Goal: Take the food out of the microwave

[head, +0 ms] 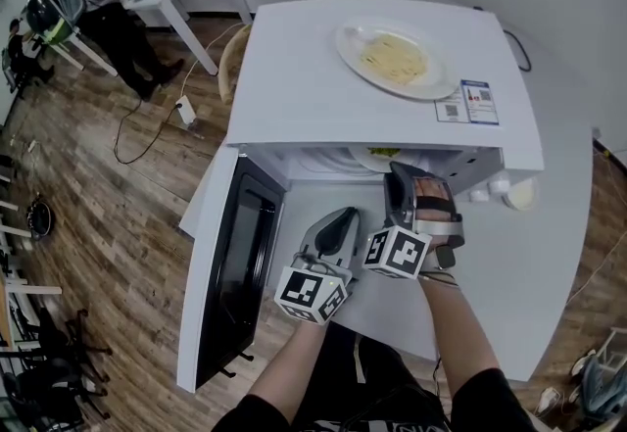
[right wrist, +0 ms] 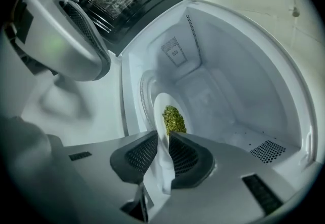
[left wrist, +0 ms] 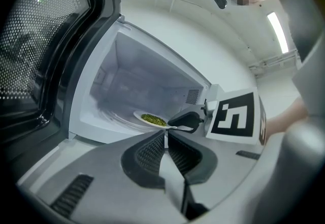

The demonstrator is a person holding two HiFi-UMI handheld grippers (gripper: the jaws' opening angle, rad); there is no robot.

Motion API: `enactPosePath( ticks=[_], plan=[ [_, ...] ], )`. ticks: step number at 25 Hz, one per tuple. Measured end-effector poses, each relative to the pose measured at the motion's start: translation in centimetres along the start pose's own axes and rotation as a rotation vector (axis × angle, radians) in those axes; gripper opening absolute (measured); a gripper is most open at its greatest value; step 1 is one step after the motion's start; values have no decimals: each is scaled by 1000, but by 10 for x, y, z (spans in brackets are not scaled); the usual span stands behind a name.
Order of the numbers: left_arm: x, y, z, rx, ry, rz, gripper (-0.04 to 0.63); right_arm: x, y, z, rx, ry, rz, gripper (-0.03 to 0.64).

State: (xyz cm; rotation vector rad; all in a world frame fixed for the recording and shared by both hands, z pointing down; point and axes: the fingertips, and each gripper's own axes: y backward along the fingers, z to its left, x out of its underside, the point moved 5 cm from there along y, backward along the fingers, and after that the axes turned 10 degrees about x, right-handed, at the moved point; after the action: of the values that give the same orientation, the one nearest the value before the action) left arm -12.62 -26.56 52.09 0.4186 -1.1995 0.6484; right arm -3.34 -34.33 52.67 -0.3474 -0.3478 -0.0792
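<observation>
— Where's the food?
— Inside the microwave (head: 323,77): a small heap of green food (right wrist: 173,119) on a white plate (right wrist: 161,106), set near the middle of the oven's floor.
— Has a gripper got it?
— The right gripper (right wrist: 163,134) reaches into the opening, tilted downward. Its jaws stand a little apart with the plate's near rim in the gap, and the pads don't look clamped on it.
— And the other one?
— The left gripper (left wrist: 166,134) is closed tight on nothing. It is held level just outside the opening, beside the right one.
— The door?
— The door (head: 235,273) hangs wide open on the left side.
— Anything else around?
— A second plate (head: 345,36) with pale noodles (head: 394,58) rests on top of the microwave, with a printed label (head: 478,102) just beside it. The microwave stands on a white table (head: 554,254) over a wood floor (head: 98,224).
</observation>
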Motion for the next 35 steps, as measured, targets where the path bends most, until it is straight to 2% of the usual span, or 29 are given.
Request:
enactPosePath(
  ticks=[7, 15, 18, 20, 22, 28, 35],
  plan=[
    [-1, -1, 5, 7, 8, 9, 25, -1, 7, 6, 28, 11, -49, 66],
    [6, -12, -1, 36, 81, 63, 26, -3, 29, 13, 46, 12, -136, 63],
    [6, -16, -3, 50, 128, 62, 86, -1, 38, 15, 52, 20, -161, 63],
    [6, -18, -5, 55, 158, 59, 91, -1, 43, 17, 53, 20, -175, 63],
    [7, -20, -5, 61, 219, 42, 100, 1, 48, 18, 51, 16, -184, 63],
    [13, -25, -4, 100, 524, -50, 132, 3, 62, 20, 47, 5, -203, 63],
    [19, -26, -2, 124, 710, -122, 135, 2, 74, 22, 43, -5, -225, 63]
  ],
)
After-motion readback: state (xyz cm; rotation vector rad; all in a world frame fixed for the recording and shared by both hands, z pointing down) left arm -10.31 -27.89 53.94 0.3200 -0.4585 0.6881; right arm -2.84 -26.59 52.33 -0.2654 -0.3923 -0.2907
